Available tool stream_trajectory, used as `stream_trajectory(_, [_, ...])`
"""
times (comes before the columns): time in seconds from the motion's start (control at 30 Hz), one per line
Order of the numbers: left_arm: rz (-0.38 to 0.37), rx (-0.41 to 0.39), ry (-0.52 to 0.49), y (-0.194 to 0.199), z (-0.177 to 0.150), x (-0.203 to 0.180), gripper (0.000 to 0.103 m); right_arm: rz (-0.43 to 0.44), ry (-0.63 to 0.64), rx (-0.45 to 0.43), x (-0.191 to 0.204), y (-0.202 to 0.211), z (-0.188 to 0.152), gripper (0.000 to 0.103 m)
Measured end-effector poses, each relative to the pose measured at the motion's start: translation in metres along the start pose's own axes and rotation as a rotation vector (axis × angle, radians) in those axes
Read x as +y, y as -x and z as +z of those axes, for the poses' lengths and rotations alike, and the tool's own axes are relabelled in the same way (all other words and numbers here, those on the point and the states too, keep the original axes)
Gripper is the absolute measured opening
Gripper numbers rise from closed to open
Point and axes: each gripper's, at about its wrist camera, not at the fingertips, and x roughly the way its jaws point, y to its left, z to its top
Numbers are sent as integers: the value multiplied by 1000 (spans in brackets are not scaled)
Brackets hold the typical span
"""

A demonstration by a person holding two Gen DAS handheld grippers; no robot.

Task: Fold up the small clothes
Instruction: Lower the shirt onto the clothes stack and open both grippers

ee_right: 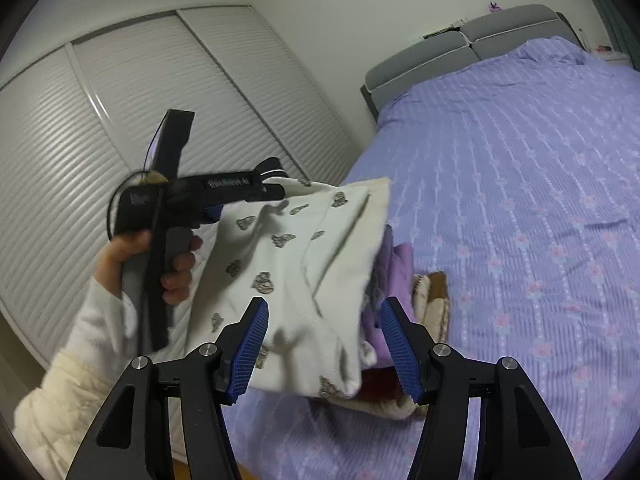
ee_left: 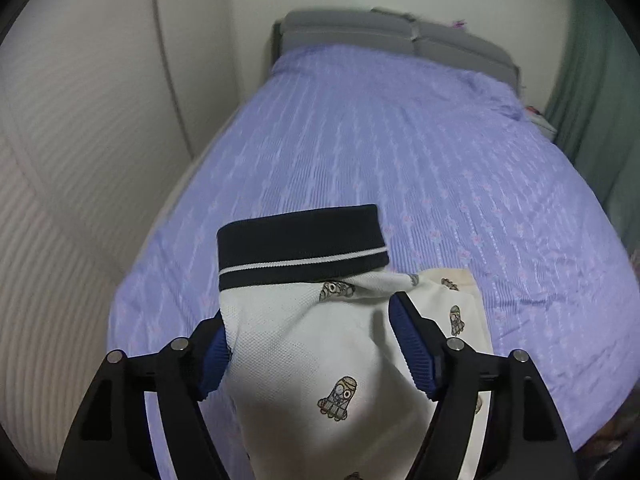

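A small white polo shirt [ee_left: 312, 360] with little cartoon prints and a navy collar [ee_left: 300, 244] is folded and held in the air above the bed. My left gripper [ee_left: 308, 344] has the folded shirt lying between its wide-set blue pads [ee_left: 412, 352]. In the right wrist view the left gripper [ee_right: 272, 192] holds the shirt [ee_right: 304, 280] at its collar end, above a pile of clothes [ee_right: 400, 280]. My right gripper [ee_right: 324, 344] is open just in front of the shirt's lower edge and holds nothing.
A bed with a purple patterned cover [ee_right: 520, 200] and a grey headboard [ee_right: 460, 48] fills the right. White slatted wardrobe doors [ee_right: 80, 140] stand at the left. The clothes pile holds purple and beige pieces [ee_right: 432, 292]. A green curtain [ee_left: 600, 92] hangs at the far right.
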Motion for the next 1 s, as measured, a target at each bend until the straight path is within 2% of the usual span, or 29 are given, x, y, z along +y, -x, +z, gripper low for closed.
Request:
stream_trajectory(0.03, [9, 30, 5, -2, 1, 0, 78, 2, 7, 10, -1, -1, 2, 60])
stream_trajectory(0.07, [48, 52, 11, -3, 2, 1, 85, -2, 7, 16, -1, -2, 3, 60])
stream_trajectory(0.17, [185, 80, 1, -3, 6, 4, 93, -8, 3, 10, 0, 3, 6, 60])
stream_trajectory(0.2, [195, 77, -1, -1, 7, 4, 95, -11, 11, 7, 2, 4, 8, 60])
stream_trajectory(0.3, [215, -2, 11, 11, 5, 3, 95, -19, 46, 7, 7, 7, 15, 60])
stream_trajectory(0.37, [318, -84, 15, 21, 5, 0, 96, -25, 50, -8, 7, 11, 17, 62])
stream_trajectory(0.4, [358, -121, 25, 26, 4, 0, 96, -34, 50, -15, 7, 12, 19, 67])
stream_trajectory(0.53, [304, -203, 93, 49, -4, 1, 95, -49, 51, -31, 4, 22, 25, 67])
stream_trajectory(0.6, [298, -275, 62, 70, -17, -16, 95, -53, 75, -45, 2, 31, 28, 68])
stream_trajectory(0.67, [287, -328, 17, 89, -37, -33, 96, -65, 117, -63, -1, 43, 31, 74])
stream_trajectory(0.7, [285, -346, -6, 98, -46, -42, 99, -75, 143, -70, -4, 51, 33, 84])
stream_trajectory(0.73, [295, -378, -32, 110, -63, -57, 100, -85, 163, -77, -6, 58, 35, 89])
stream_trajectory(0.87, [265, -471, -68, 143, -110, -94, 103, -165, 277, -120, -18, 94, 44, 94])
stream_trajectory(1.0, [202, -486, -62, 160, -143, -121, 103, -240, 330, -145, -36, 135, 48, 98])
